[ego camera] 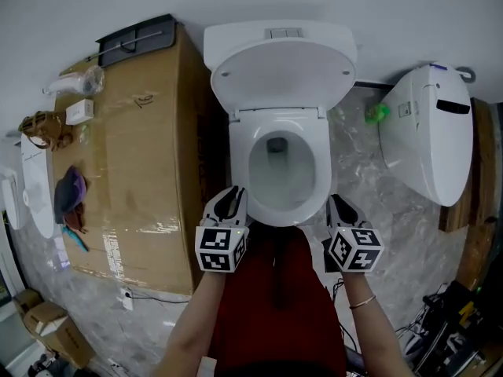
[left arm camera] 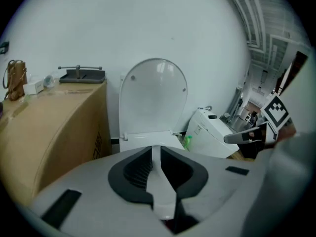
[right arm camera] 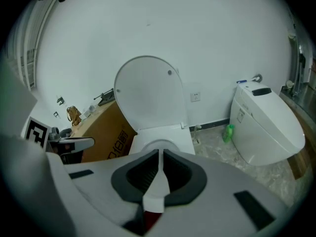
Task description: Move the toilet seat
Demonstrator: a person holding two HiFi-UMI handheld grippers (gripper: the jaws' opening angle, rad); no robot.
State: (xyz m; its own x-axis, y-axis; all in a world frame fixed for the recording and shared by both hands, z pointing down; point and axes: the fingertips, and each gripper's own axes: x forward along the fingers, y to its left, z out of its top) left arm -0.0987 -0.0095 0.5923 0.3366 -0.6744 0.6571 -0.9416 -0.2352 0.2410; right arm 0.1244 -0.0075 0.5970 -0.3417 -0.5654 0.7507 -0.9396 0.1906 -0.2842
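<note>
Both grippers shut, empty: left gripper (ego camera: 229,199) & right gripper (ego camera: 340,207) flank toilet bowl (ego camera: 245,136) near rim; toilet seat (ego camera: 283,73) raised, far side.

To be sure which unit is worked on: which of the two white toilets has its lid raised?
The middle toilet, beside the cardboard box: its lid is raised and the bowl is exposed. The toilet on the right is closed.

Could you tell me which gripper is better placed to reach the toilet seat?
Probably left: the left gripper overlaps the toilet seat at its front edge; the right gripper sits beside it. Both are shut.
</note>
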